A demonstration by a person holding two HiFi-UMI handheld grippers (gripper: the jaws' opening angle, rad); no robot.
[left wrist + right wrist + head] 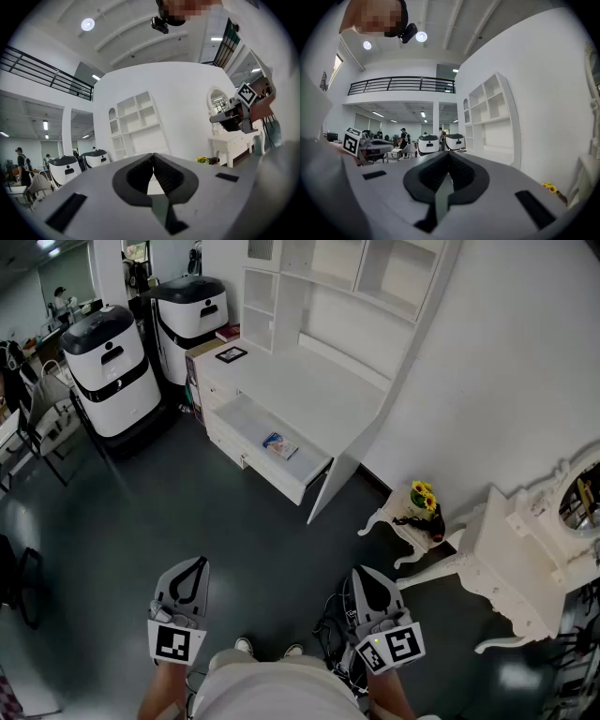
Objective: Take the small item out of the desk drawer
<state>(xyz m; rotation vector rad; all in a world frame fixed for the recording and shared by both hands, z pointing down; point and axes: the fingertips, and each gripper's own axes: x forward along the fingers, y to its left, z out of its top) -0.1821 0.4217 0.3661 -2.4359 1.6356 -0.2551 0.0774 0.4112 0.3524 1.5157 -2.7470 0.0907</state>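
The left gripper [194,570], at 7 o'clock in the head view, has its jaws pressed together on nothing. Toward 12 o'clock from it the desk drawer [242,423] stands pulled out, with the small item [279,445] lying flat inside near its 4 o'clock end. The right gripper [364,577], at 5 o'clock, is likewise closed and empty, well apart from the drawer.

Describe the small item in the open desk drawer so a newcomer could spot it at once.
Find the white desk with shelves against the white wall. Its long white drawer stands pulled out, and a small flat blue-and-white packet lies right of its middle. It is the only thing in the drawer.
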